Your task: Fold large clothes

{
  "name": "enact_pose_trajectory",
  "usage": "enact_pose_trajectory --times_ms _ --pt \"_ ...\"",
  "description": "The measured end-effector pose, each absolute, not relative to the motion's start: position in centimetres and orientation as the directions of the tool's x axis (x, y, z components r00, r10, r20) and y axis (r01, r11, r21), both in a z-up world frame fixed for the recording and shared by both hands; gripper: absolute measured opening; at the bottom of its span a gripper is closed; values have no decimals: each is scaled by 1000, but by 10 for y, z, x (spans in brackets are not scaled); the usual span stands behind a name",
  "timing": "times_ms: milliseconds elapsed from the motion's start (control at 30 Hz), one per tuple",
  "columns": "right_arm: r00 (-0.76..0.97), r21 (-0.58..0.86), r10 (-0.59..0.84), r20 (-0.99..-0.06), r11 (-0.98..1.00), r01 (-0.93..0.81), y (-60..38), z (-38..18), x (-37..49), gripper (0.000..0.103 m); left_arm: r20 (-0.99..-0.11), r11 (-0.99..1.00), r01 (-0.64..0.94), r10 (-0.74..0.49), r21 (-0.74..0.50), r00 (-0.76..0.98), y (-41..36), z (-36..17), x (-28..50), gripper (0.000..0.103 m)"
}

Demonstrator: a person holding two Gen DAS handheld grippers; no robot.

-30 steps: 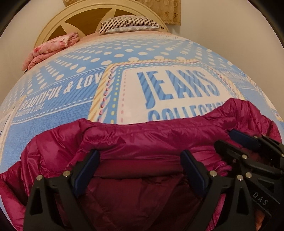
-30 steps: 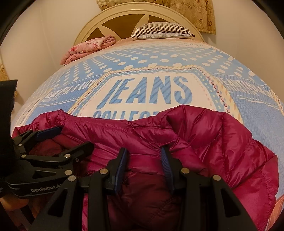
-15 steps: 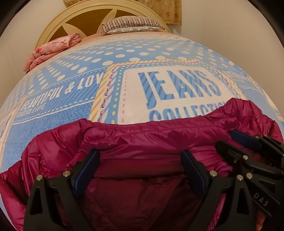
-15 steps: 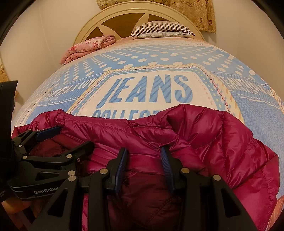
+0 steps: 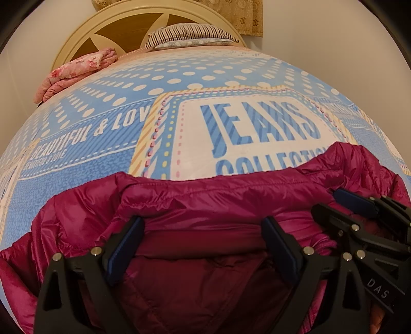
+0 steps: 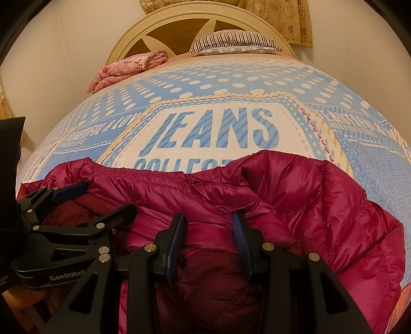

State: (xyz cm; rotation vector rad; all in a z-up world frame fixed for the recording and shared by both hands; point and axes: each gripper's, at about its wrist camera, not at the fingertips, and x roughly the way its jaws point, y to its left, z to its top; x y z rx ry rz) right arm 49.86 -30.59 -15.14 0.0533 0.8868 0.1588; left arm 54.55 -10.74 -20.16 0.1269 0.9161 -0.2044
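Note:
A magenta puffer jacket (image 5: 205, 200) lies bunched at the near edge of the bed; it also shows in the right wrist view (image 6: 295, 195). My left gripper (image 5: 203, 231) is open wide, its fingers resting over the jacket's inner lining near the collar edge. My right gripper (image 6: 209, 226) is open with a narrower gap, its fingers set on either side of a fold of the jacket. The right gripper shows at the right of the left wrist view (image 5: 359, 213), and the left gripper at the left of the right wrist view (image 6: 77, 203). Both sit close together.
The bed has a blue and white bedspread (image 5: 257, 128) printed "JEANS COLLECTION". A folded pink floral blanket (image 5: 77, 72) lies at the far left and a striped pillow (image 5: 190, 36) against the cream headboard (image 5: 123, 23). Walls flank both sides.
Hardly anything has moved. Both grippers stay on the jacket with the same openings; the views shift very slightly.

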Motion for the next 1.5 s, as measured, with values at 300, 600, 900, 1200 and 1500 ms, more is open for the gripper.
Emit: enact_pose_trajectory --times_ms 300,600,900,1200,1500 --pt "586 97 167 -793 984 -150 -309 -134 499 42 -773 970 239 -127 32 622 -103 -164 526 96" --pt "616 275 285 -735 955 -113 -382 -78 375 61 -639 955 294 -244 -30 729 -32 -92 353 100" --pt "550 290 275 -789 955 -60 -439 -90 173 64 -691 969 247 -197 -28 695 30 -134 166 103" --pt "544 339 264 -797 940 41 -469 -108 49 64 -742 975 197 -210 -106 637 40 -179 103 103" --pt "558 379 298 -774 925 32 -448 -123 27 64 -731 959 230 -275 -164 624 25 -197 101 103"
